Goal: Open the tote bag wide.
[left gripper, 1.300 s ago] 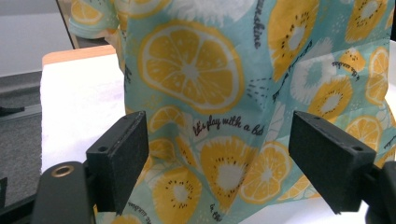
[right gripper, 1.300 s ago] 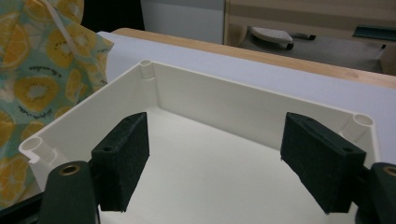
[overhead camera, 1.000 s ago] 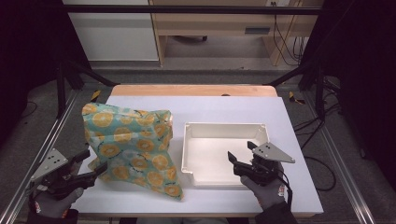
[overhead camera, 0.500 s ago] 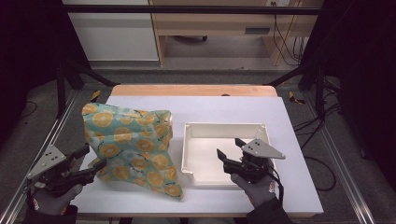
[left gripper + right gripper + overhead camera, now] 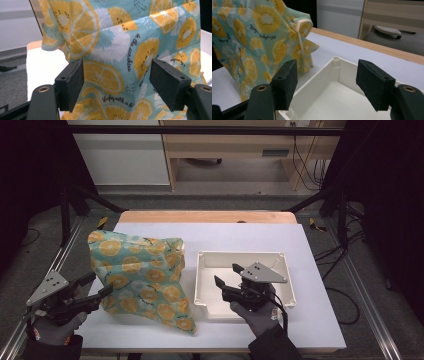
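Note:
A teal cloth (image 5: pixel 142 275) printed with orange fruit slices stands bunched up on the left half of the white table (image 5: pixel 240 237). My left gripper (image 5: pixel 97 286) is open at the cloth's lower left edge. In the left gripper view the cloth (image 5: pixel 117 37) hangs just beyond the open gripper (image 5: pixel 116 85), with nothing between the pads. A shallow white tray (image 5: pixel 287 270) lies to the right of the cloth. My right gripper (image 5: pixel 226 274) hovers open over the tray's front left part. In the right gripper view the open gripper (image 5: pixel 327 82) points at the tray's corner (image 5: pixel 334 60) and the cloth (image 5: pixel 249 37).
A wooden strip (image 5: pixel 205 216) runs along the table's far edge. Black frame posts (image 5: pixel 70 200) stand at both sides, and a metal rail (image 5: pixel 365 305) runs along the right. White table surface lies bare behind the tray and to its right.
My right gripper has moved left, from the tray's right front corner to above its front left part. The left gripper has barely shifted beside the cloth.

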Demonstrator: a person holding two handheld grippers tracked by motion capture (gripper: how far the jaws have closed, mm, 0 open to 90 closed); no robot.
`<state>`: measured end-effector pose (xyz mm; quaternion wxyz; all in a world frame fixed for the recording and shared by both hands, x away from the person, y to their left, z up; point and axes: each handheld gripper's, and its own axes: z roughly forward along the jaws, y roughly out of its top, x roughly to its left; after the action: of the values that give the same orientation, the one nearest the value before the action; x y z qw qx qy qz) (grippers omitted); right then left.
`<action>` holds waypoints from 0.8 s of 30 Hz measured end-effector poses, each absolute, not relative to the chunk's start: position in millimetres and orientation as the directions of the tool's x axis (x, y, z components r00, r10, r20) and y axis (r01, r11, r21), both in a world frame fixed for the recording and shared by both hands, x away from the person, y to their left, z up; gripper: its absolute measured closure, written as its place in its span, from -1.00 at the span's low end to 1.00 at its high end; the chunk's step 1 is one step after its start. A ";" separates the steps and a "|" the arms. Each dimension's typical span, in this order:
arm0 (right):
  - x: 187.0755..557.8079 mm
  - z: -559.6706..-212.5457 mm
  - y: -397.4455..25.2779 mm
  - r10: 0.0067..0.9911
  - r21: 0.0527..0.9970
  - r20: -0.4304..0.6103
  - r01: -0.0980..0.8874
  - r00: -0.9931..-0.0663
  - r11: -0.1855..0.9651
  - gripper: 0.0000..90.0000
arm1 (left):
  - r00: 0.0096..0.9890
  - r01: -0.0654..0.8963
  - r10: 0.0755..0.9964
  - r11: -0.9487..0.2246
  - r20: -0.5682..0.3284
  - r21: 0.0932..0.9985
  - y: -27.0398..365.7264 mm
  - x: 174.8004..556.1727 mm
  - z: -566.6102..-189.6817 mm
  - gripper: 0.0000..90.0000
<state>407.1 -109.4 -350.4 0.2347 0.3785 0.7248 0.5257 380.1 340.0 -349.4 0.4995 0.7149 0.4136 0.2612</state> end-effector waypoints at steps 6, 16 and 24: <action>409.2 -346.7 -97.0 0.777 0.941 0.059 0.295 -0.626 0.166 -0.20 | 0.518 0.324 0.855 -0.153 -0.039 0.934 339.7 381.8 -343.8 -0.37; 413.1 -342.8 -72.7 0.741 0.941 0.068 0.290 -0.669 0.176 -0.13 | 0.505 0.332 0.862 -0.140 -0.050 0.933 337.7 389.2 -340.8 -0.33; 416.2 -343.4 -53.0 0.714 0.937 0.077 0.295 -0.695 0.186 -0.07 | 0.496 0.343 0.867 -0.138 -0.054 0.929 334.8 392.8 -343.4 -0.18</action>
<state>416.2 -53.0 -343.4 0.1941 0.3385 0.7452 0.5408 392.8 334.8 -343.4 0.4979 0.7071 0.4277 0.2629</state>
